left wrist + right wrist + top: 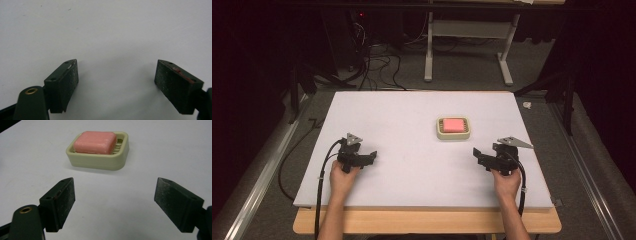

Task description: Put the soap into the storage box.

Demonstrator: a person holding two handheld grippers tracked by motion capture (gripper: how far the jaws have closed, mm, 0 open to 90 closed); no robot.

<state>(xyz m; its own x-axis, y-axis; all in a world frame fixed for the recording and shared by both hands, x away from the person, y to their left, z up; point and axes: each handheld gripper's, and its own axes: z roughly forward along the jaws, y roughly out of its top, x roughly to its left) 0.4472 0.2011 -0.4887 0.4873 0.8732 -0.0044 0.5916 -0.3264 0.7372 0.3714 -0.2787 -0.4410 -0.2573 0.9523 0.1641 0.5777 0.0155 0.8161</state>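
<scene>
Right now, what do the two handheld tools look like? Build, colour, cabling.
Both are black. The left tool and right tool each carry a grey three-cornered plate on top and trail a black cable back along the forearm. Each has two blocky dark pads, speckled with wear; a brass-ringed hole sits at the left jaw's base. The forearms are bare, no sleeves.

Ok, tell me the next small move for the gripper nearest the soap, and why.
Probably ease the right gripper forward toward the pink soap, keeping its jaws spread. They stand wide open with nothing between them, and the soap lies ahead in its cream dish, still apart from them. The left gripper is open too, but sits farther off over bare table.
</scene>
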